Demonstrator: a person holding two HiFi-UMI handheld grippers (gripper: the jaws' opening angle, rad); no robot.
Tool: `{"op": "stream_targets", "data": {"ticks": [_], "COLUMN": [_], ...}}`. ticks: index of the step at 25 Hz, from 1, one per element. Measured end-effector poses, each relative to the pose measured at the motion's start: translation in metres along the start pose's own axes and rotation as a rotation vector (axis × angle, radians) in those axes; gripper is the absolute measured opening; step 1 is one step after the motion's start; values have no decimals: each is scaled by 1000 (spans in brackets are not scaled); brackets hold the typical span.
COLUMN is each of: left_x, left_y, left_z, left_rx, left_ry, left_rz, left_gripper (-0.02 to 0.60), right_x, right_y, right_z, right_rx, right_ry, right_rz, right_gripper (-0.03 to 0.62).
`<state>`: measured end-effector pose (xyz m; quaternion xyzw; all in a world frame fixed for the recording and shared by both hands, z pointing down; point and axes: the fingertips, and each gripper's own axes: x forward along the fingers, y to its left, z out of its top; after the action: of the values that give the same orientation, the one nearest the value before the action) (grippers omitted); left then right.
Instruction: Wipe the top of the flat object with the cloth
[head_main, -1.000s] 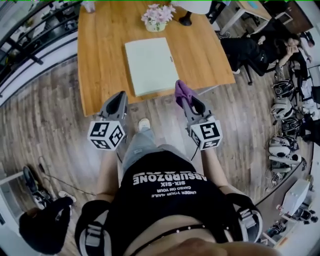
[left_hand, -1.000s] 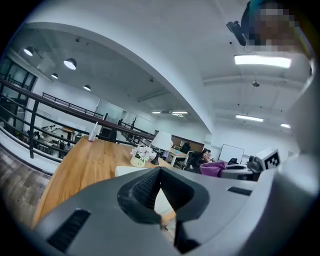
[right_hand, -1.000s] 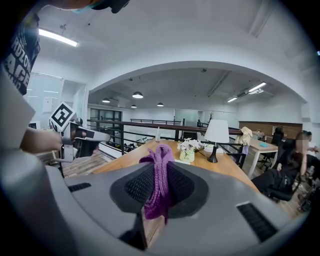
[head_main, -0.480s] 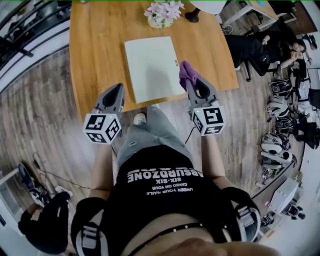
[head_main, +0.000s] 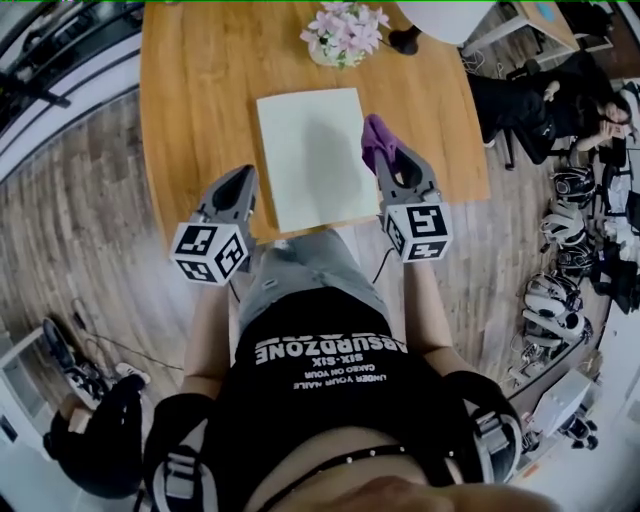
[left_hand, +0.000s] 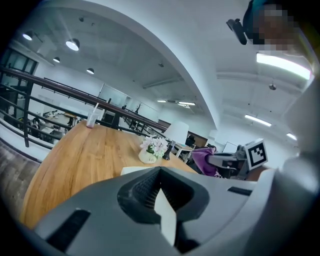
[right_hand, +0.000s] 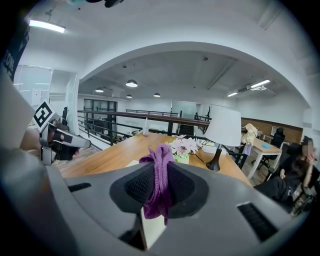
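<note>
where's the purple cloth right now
In the head view the purple cloth is clamped in the right hand-held gripper, beside the flat white object's right edge on the wooden table.

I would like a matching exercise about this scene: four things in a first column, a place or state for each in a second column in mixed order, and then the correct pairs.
Column A
1. purple cloth
2. left gripper
3. flat pale object
4. pot of flowers

Column B
a. lies on the wooden table
b. shut, nothing between its jaws
c. stands beyond the flat object, at the table's far side
d. clamped in the right gripper

Pairs: 1-d, 2-b, 3-a, 4-c
</note>
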<state>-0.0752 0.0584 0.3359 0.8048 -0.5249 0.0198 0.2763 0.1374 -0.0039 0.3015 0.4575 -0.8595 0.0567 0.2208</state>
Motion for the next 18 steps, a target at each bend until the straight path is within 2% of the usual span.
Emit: {"op": "stream_targets", "data": {"ticks": [3, 9, 13, 18], "left_x": [24, 69, 90, 106], "left_y": [12, 24, 38, 50], "left_z": [3, -15, -26, -35], "left_rx": [4, -33, -60, -58], "left_ry": [24, 94, 132, 173], "left_rz": [7, -10, -3, 13], "left_gripper": [17, 17, 17, 17], "right_x": [27, 82, 117, 152], "right_y": [-8, -24, -33, -37], "right_z": [4, -5, -19, -40], "right_rx": [-67, -216, -374, -390], "right_ry": [23, 102, 176, 243], "right_rz": [-3, -25, -52, -24], "right_gripper": [69, 70, 70, 71]}}
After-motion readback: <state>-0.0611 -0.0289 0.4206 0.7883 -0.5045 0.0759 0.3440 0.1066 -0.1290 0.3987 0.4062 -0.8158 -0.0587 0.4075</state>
